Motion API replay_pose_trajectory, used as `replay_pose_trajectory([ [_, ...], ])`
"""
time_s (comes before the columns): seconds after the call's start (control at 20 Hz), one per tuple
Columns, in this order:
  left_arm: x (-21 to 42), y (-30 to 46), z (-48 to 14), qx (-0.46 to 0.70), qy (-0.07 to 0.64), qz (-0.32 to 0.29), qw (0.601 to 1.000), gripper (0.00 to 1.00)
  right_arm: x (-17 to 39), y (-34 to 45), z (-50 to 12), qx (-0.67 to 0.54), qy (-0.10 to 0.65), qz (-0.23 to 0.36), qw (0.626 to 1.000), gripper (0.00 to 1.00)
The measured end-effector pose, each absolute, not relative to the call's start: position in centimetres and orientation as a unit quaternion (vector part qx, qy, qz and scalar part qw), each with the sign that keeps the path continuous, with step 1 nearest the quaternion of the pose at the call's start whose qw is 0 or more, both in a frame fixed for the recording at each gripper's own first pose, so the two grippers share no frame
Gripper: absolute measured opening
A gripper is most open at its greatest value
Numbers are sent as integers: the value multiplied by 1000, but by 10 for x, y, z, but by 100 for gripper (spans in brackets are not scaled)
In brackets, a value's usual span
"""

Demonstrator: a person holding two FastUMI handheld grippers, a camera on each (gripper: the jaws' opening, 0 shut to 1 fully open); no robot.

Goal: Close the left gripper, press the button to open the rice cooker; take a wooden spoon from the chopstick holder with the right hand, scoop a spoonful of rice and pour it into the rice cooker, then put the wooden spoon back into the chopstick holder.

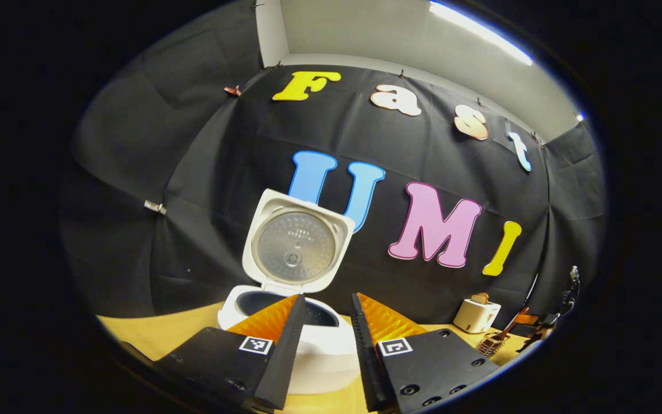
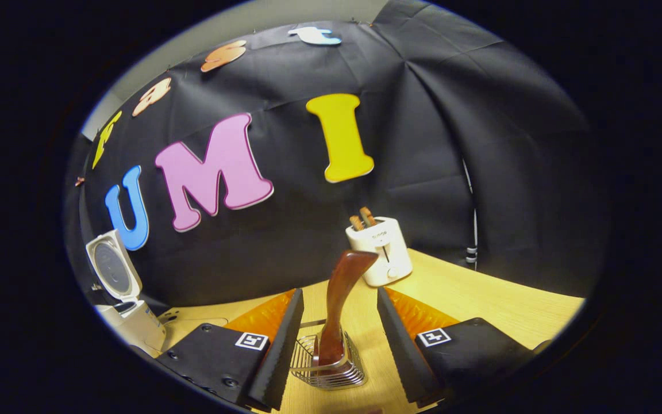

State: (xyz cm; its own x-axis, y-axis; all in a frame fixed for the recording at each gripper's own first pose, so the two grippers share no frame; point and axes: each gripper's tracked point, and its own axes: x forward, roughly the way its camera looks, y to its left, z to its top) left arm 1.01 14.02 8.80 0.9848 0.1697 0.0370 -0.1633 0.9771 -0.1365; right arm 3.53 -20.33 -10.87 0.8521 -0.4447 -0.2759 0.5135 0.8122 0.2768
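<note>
With the rice cooker (image 1: 291, 322) lid up, the right gripper (image 2: 339, 322) hovers wide open astride the wooden spoon (image 2: 339, 299) in the chopstick holder (image 2: 331, 368), so the next move is probably to pinch its handle.

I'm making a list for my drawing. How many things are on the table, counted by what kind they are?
Rice cooker, lid up: 1
Toaster: 1
Wire chopstick holder: 1
Wooden spoon, standing in the holder: 1
Total: 4
</note>
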Motion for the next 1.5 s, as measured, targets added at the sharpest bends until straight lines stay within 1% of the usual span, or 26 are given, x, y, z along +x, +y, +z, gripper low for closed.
replay_pose_trajectory([
  [0.1,26,146,116,-57,-43,83,994,52,17,-200,-94,192,69,-255,945,78],
  [0.2,51,152,143,-50,-62,80,994,52,-2,-188,-88,203,53,-245,947,78],
  [0.35,88,170,182,-13,-81,101,991,52,-16,-161,-86,197,55,-212,956,78],
  [0.45,119,170,193,17,-78,97,992,52,-24,-138,-85,180,57,-187,964,78],
  [0.6,172,190,196,50,-50,118,990,52,-31,-112,-87,148,65,-155,975,79],
  [0.7,206,207,198,56,-37,142,988,52,-36,-98,-87,122,70,-140,980,79],
  [0.8,237,223,202,45,-27,149,987,52,-39,-87,-88,113,72,-128,983,79],
  [0.9,259,240,210,43,-23,167,985,52,-42,-81,-90,114,78,-121,983,79],
  [1.0,276,255,215,65,-19,182,981,52,-43,-77,-91,114,80,-116,983,80],
  [1.05,284,260,217,75,-15,186,980,52,-44,-76,-91,113,80,-115,984,81],
  [1.1,290,263,216,85,-11,187,979,52,-44,-76,-91,111,79,-115,984,88],
  [1.2,302,265,214,107,0,191,976,52,-45,-72,-89,109,77,-113,985,90],
  [1.25,308,266,211,117,6,192,974,44,-45,-71,-88,108,78,-112,985,90],
  [1.3,312,267,204,123,15,193,973,54,-45,-69,-88,109,77,-111,985,90],
  [1.35,317,267,194,124,28,192,973,55,-45,-68,-87,111,78,-110,985,90],
  [1.45,322,269,171,117,58,192,973,63,-45,-65,-88,113,80,-108,984,90],
  [1.5,317,272,168,109,66,199,972,73,-46,-63,-88,113,82,-107,984,90],
])
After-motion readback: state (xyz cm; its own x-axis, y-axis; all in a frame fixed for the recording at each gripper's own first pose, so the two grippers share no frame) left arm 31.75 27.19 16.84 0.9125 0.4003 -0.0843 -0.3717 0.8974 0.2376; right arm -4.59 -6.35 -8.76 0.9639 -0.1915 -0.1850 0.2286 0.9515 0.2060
